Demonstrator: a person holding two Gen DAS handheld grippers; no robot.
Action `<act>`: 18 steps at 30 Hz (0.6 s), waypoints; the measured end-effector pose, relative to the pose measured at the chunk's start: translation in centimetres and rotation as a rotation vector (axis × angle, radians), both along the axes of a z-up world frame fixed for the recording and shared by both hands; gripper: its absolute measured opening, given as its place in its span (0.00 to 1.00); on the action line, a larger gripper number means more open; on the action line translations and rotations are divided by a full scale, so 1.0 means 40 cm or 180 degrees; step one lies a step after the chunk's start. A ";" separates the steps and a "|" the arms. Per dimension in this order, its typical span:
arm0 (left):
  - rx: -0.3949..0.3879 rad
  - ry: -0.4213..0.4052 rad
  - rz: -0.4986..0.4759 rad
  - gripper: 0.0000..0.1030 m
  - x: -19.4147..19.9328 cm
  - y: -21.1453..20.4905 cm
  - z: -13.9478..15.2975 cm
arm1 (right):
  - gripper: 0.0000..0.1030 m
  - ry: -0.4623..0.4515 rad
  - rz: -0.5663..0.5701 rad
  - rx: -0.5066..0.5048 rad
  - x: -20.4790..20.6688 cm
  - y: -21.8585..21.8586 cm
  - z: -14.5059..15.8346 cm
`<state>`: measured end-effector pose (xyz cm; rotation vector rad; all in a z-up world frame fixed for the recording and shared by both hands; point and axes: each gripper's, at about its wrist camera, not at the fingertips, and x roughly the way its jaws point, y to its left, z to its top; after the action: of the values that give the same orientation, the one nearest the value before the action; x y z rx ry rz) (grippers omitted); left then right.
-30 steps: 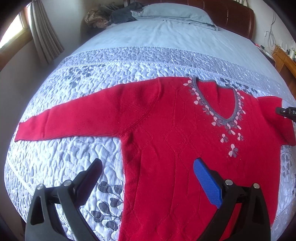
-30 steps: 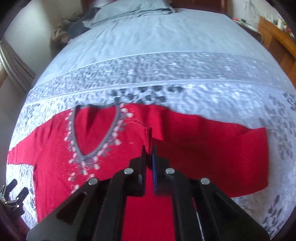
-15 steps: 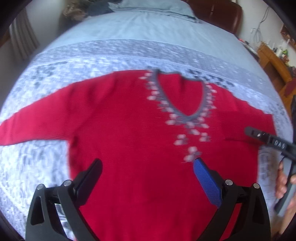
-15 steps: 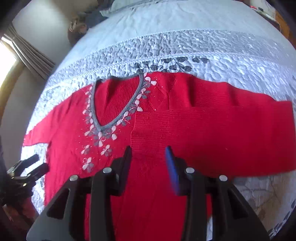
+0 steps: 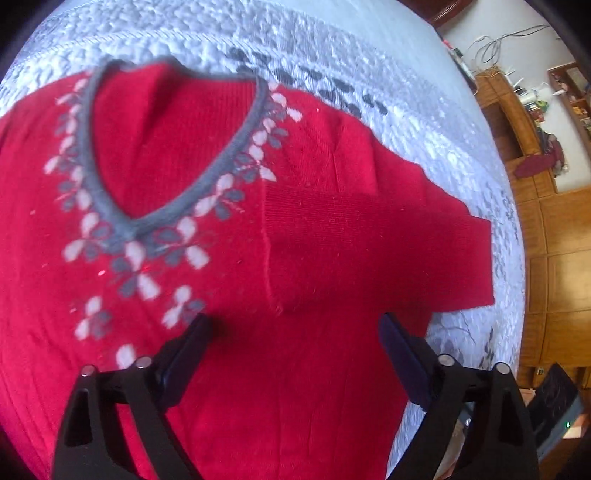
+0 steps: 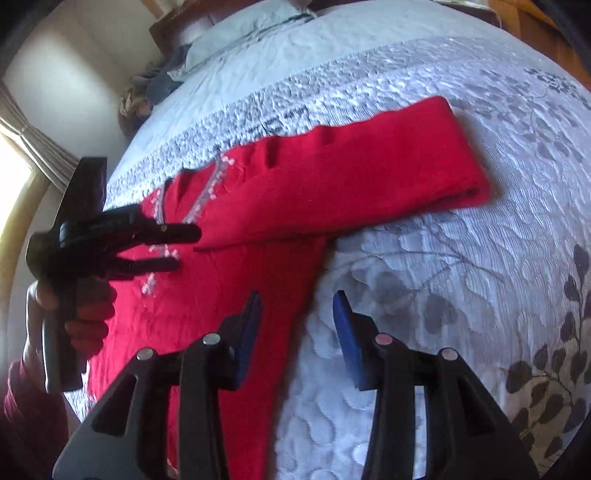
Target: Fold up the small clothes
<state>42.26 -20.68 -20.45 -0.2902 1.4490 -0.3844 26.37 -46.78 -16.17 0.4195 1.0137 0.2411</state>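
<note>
While the red sweater (image 5: 303,258) lies flat on the bed (image 6: 461,258) with one sleeve (image 6: 351,173) folded across its chest, my left claw (image 5: 291,343) hangs over the body, spread wide but closing, gripping nothing. My right claw (image 6: 295,321) is partly apart and opening, empty, straddling the sweater's side edge. There's lots of bare quilt to the right of that edge.

Quilted bedspread (image 6: 461,258), pillow (image 6: 236,33), wooden cabinets (image 5: 554,236)
</note>
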 end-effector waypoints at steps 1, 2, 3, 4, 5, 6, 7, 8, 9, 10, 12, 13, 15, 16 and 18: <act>0.0017 -0.0015 0.0001 0.84 0.000 -0.006 -0.001 | 0.40 -0.0025 -0.0059 0.0001 -0.002 -0.012 0.003; 0.0029 -0.0032 -0.0005 0.82 0.004 -0.013 -0.004 | 0.40 -0.0045 -0.0132 0.0023 -0.006 -0.024 0.004; 0.0035 -0.0049 -0.0011 0.81 0.006 -0.020 -0.005 | 0.40 -0.0051 -0.0129 0.0070 -0.007 -0.031 0.006; 0.0043 -0.0060 -0.0015 0.79 0.011 -0.031 -0.008 | 0.40 -0.0062 -0.0118 0.0104 -0.008 -0.035 0.009; 0.0059 -0.0054 -0.0018 0.78 0.017 -0.035 -0.011 | 0.40 -0.0081 -0.0143 0.0108 -0.013 -0.040 0.012; 0.0079 -0.0056 -0.0007 0.77 0.020 -0.041 -0.014 | 0.41 -0.0106 -0.0163 0.0096 -0.016 -0.043 0.015; 0.0112 -0.0071 0.0015 0.73 0.024 -0.048 -0.017 | 0.41 -0.0121 -0.0158 0.0066 -0.017 -0.041 0.019; 0.0156 -0.0087 0.0025 0.66 0.027 -0.055 -0.017 | 0.41 -0.0137 -0.0151 0.0045 -0.016 -0.039 0.021; 0.0189 -0.0118 0.0025 0.60 0.027 -0.059 -0.014 | 0.41 -0.0149 -0.0155 0.0038 -0.015 -0.040 0.023; 0.0236 -0.0139 0.0021 0.49 0.032 -0.063 -0.013 | 0.41 -0.0158 -0.0157 0.0041 -0.014 -0.041 0.025; 0.0302 -0.0166 0.0020 0.33 0.038 -0.067 -0.012 | 0.41 -0.0151 -0.0177 0.0052 -0.010 -0.042 0.024; 0.0277 -0.0156 0.0028 0.21 0.042 -0.062 -0.011 | 0.41 -0.0152 -0.0194 0.0025 -0.008 -0.045 0.022; 0.0183 -0.0119 0.0088 0.11 0.048 -0.056 -0.008 | 0.41 -0.0163 -0.0236 -0.0096 -0.002 -0.047 0.023; 0.0117 -0.0123 0.0144 0.09 0.051 -0.051 -0.002 | 0.41 -0.0173 -0.0250 -0.0123 -0.004 -0.051 0.025; 0.0056 -0.0252 0.0235 0.08 0.050 -0.031 0.033 | 0.41 -0.0188 -0.0283 -0.0102 -0.004 -0.064 0.027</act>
<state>44.28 -21.93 -19.14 -0.3102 1.3594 -0.3197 26.22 -49.35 -15.08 0.4250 0.9376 0.1564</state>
